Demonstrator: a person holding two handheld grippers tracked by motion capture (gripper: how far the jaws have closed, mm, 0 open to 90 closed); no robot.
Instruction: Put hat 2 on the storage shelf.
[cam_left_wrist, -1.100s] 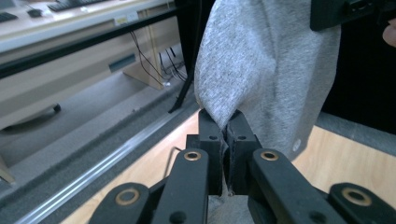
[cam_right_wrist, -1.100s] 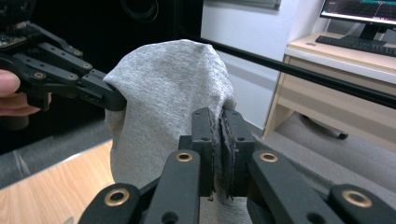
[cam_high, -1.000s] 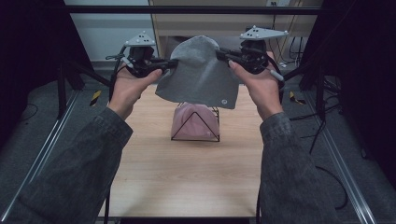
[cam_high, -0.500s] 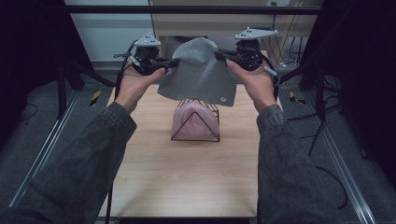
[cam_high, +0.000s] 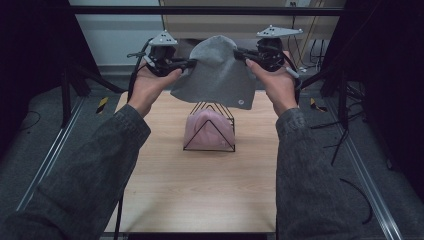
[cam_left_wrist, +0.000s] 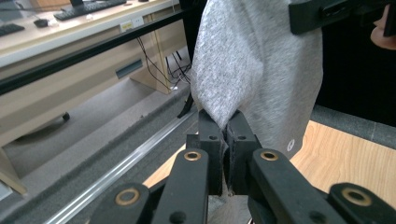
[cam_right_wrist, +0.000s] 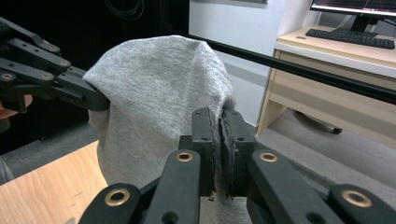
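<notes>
The left gripper (cam_high: 187, 63) and right gripper (cam_high: 241, 52) each clamp their fingers on an edge of the grey knitted beanie (cam_high: 217, 72). It hangs spread between them above the desk's (cam_high: 165, 175) far edge, over the black wire rack (cam_high: 209, 128) holding a pink hat (cam_high: 207, 127).

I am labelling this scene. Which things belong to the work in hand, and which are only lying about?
In the work:
- grey beanie
- left gripper
- right gripper
- wire rack holding a pink hat

Lying about:
- keyboard
- yellow-black object on the floor
</notes>
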